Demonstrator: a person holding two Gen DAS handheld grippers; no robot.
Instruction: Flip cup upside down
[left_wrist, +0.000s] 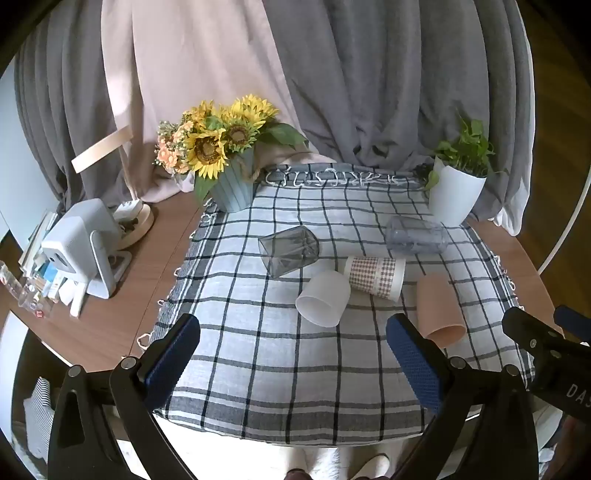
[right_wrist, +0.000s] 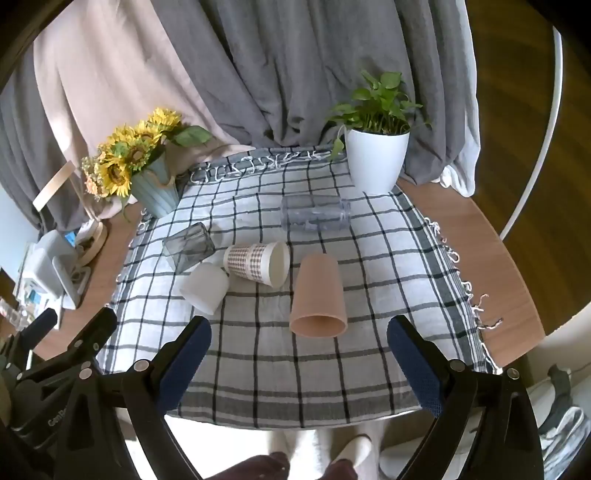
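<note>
Several cups lie on their sides on a checked cloth: a peach cup, a white cup, a checked paper cup, a smoky grey glass and a clear ribbed glass. My left gripper is open and empty, above the cloth near its front. My right gripper is open and empty, just in front of the peach cup's mouth.
A sunflower pot stands at the cloth's far left corner, a white plant pot at the far right. A white device and clutter sit on the wooden table at left. Grey curtains hang behind.
</note>
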